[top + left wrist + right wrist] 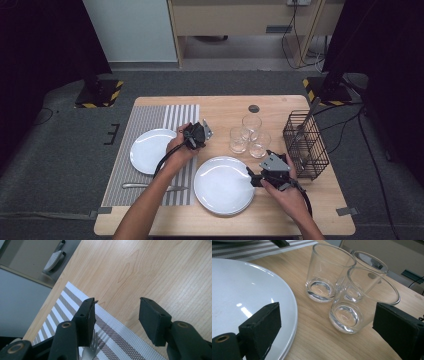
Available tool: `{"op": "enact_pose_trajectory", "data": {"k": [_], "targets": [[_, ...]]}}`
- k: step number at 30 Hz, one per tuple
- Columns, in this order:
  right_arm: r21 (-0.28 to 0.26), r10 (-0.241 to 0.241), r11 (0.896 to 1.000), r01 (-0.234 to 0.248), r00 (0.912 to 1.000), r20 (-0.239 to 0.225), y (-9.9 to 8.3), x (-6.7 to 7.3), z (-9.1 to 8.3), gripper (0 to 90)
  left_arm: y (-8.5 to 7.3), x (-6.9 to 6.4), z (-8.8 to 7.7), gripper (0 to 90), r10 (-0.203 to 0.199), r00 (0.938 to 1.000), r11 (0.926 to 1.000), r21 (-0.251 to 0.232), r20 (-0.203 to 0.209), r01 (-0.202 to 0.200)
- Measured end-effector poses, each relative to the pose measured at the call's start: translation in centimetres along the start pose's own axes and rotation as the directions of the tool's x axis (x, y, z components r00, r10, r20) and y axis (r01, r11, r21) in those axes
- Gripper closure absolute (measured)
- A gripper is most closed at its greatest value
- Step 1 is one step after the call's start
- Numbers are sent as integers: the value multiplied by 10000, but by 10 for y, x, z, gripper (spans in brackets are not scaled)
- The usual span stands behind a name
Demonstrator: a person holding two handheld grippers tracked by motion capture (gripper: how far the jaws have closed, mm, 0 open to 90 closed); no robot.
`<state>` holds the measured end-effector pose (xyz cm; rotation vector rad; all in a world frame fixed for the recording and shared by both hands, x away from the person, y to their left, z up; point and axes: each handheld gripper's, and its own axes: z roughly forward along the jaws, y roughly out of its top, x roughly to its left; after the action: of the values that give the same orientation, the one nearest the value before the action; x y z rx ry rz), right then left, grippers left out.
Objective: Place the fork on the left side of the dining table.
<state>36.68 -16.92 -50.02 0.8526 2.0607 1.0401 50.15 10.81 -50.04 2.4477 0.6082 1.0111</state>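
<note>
- We are setting the tabletop (pixel 280 107) for a meal, as far as we can judge from what lies here.
- The left tool (pixel 199 131) hangs over the right edge of the striped mat (pixel 150 120), just right of the far plate (pixel 150 150) that lies on the mat.
- In the left gripper view its pads (pixel 86 317) stand apart, with nothing pressed between them. Below them lies a fork (pixel 93 346) on the mat, so we judge that the fork was put there as part of the setting.
- The right tool (pixel 251 177) rests at the right rim of the near plate (pixel 220 185), which sits on the bare wood beside the mat.
- In the right gripper view its pads (pixel 265 320) are wide apart and hold nothing. They point toward the three glasses (pixel 352 300), which stand close together just beyond the near plate; the nearest glass is between the pads but not touched.
- We think the next move is to close on that nearest glass. The glasses touch or almost touch, so the grip needs care not to knock the others.
- A knife (pixel 150 186) lies on the near edge of the mat.
- The wire basket (pixel 305 145) stands at the right side with some cutlery upright in it, probably the store for the remaining pieces.
</note>
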Motion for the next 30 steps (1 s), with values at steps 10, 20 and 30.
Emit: {"op": "enact_pose_trajectory", "data": {"k": [10,20,30], "targets": [[48,-22,10000,23,10000,-27,-2,1,0,80,7,-8,0,464,126,9998,9998,-129,184,-124],[33,14,10000,-14,10000,-29,-3,0,0,80,17,-14,-3,458,94,9993,9992,-395,351,-80],[45,-9,10000,9,10000,-66,-4,1,1,80,23,-20,-7,426,61,9988,9979,-642,490,-30]]}}
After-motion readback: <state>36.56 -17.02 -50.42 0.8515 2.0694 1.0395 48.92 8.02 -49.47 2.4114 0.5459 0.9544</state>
